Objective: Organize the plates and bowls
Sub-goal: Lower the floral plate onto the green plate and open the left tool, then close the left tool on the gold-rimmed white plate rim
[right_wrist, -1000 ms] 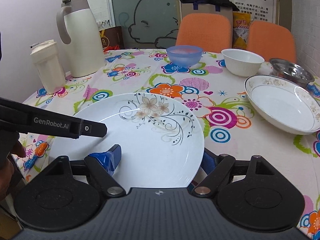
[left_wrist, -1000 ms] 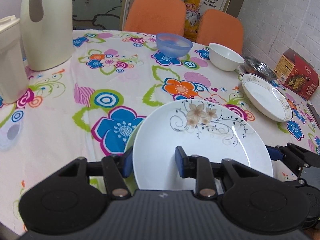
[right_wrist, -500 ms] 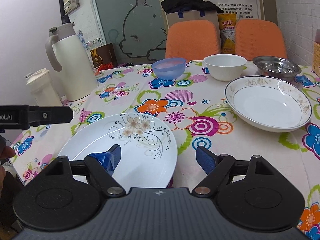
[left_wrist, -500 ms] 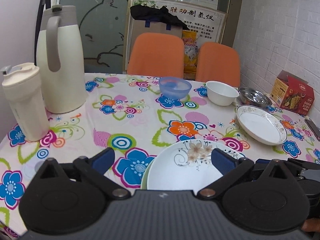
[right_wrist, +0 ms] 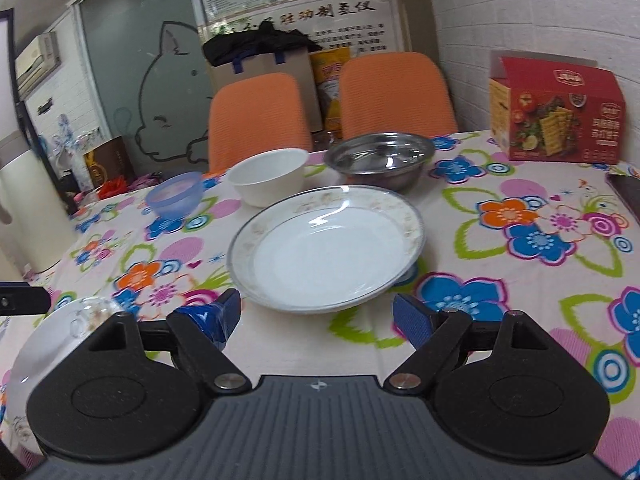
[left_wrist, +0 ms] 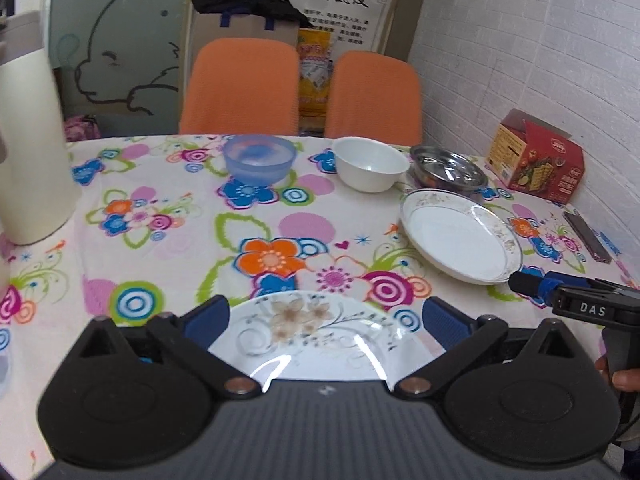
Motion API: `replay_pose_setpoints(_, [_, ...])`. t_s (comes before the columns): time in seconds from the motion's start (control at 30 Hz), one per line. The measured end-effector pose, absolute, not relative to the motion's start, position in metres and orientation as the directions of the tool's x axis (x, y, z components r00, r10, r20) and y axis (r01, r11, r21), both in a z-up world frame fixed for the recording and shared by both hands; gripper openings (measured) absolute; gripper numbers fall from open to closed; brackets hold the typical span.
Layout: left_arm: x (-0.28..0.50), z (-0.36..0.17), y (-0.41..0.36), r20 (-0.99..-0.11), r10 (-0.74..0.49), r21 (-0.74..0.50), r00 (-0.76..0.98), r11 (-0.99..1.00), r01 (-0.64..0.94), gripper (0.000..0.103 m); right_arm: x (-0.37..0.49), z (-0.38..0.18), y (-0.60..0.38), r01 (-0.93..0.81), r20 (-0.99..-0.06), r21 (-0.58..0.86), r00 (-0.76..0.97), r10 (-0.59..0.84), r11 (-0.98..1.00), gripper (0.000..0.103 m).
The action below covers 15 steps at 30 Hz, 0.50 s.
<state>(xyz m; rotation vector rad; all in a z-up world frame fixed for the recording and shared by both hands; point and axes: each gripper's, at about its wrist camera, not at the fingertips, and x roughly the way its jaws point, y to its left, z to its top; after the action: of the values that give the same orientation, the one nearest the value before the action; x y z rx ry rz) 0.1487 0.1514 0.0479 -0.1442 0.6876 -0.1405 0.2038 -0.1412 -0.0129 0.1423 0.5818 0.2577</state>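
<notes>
Setting: office break or meeting room used for dining. Evidence: table under floral cloth, two orange chairs far side, frosted glass partition with rabbit decal, posted notice in Chinese, white brick wall right, thermos left, snack box.

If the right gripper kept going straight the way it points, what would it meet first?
Most likely the near rim of the gold-trimmed plate: it lies dead ahead of the open right gripper, before the steel bowl. Depth is uncertain.
</notes>
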Motion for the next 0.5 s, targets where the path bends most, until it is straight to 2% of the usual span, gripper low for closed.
replay_pose_setpoints(0.27, [0.279, 0.026, 0.087, -0.709, -0.314, -0.251, 0.631, 0.949, 0.19, 0.102, 0.276, -0.027, -0.159, -0.167, -0.605, 0.154, 0.764, 0.227, 0.974, 0.07])
replay_pose_setpoints(0.37, [0.319, 0.01, 0.066, -0.747, -0.329, -0.262, 0.577, 0.944, 0.2, 0.087, 0.296, -0.038, -0.156, -0.185, -0.64, 0.15, 0.73, 0.238, 0.971, 0.07])
replay_pose_setpoints(0.47, [0.344, -0.004, 0.053, -0.781, -0.329, -0.259, 0.531, 0.944, 0.203, 0.077, 0.305, -0.044, -0.149, -0.217, -0.65, 0.112, 0.722, 0.237, 0.97, 0.072])
replay_pose_setpoints(0.5, [0.348, -0.007, 0.049, -0.785, -0.32, -0.246, 0.53, 0.947, 0.206, 0.076, 0.305, -0.044, -0.146, -0.226, -0.651, 0.095, 0.723, 0.232, 0.97, 0.072])
